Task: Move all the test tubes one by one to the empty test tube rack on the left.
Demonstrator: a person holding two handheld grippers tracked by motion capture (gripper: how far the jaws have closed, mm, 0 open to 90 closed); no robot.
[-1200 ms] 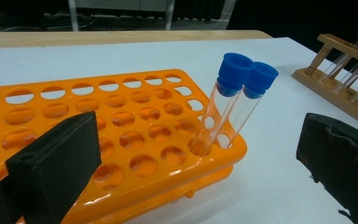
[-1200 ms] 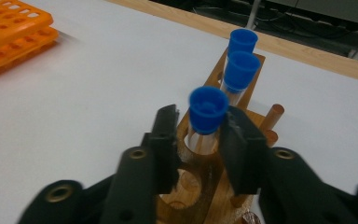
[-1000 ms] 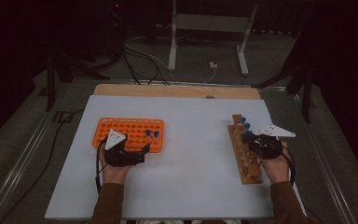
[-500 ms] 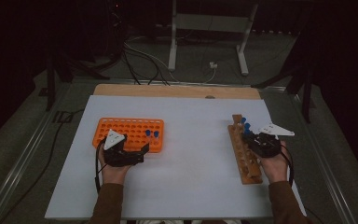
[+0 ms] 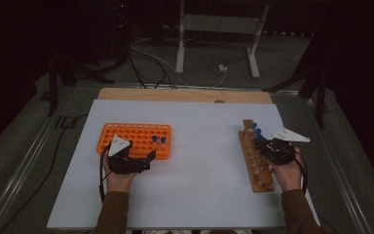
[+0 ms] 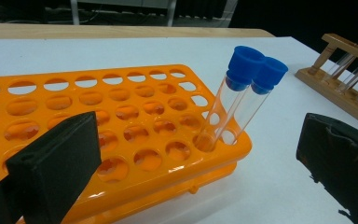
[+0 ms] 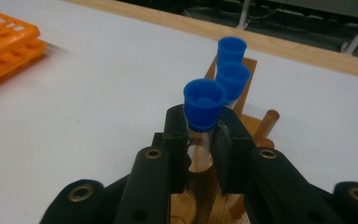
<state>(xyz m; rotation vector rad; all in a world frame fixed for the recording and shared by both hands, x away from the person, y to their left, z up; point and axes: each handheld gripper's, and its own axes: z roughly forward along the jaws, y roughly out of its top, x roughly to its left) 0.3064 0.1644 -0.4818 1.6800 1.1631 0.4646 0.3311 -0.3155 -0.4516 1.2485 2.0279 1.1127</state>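
Tube (image 7: 204,116) sat clamped between the right tongs' (image 7: 199,135) jaws above the wooden rack (image 5: 254,161), barely shifted from before; left tongs (image 6: 191,154) gaped empty beside the orange rack (image 6: 121,116), so the transfer was only beginning.

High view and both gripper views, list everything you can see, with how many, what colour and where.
Orange rack: one, orange plastic, many round holes, table's left half.
Tubes in orange rack: two, clear with blue caps, leaning together at the rack's right end.
Wooden rack: one, brown, table's right side.
Tubes in wooden rack: three blue caps visible, clear bodies, far end of the rack.
Table: one, white top with a wooden far edge.
Floor cables: several, dark and white, beyond the table.
Left gripper: black, open, by the orange rack.
Right gripper: black, shut on the nearest tube.
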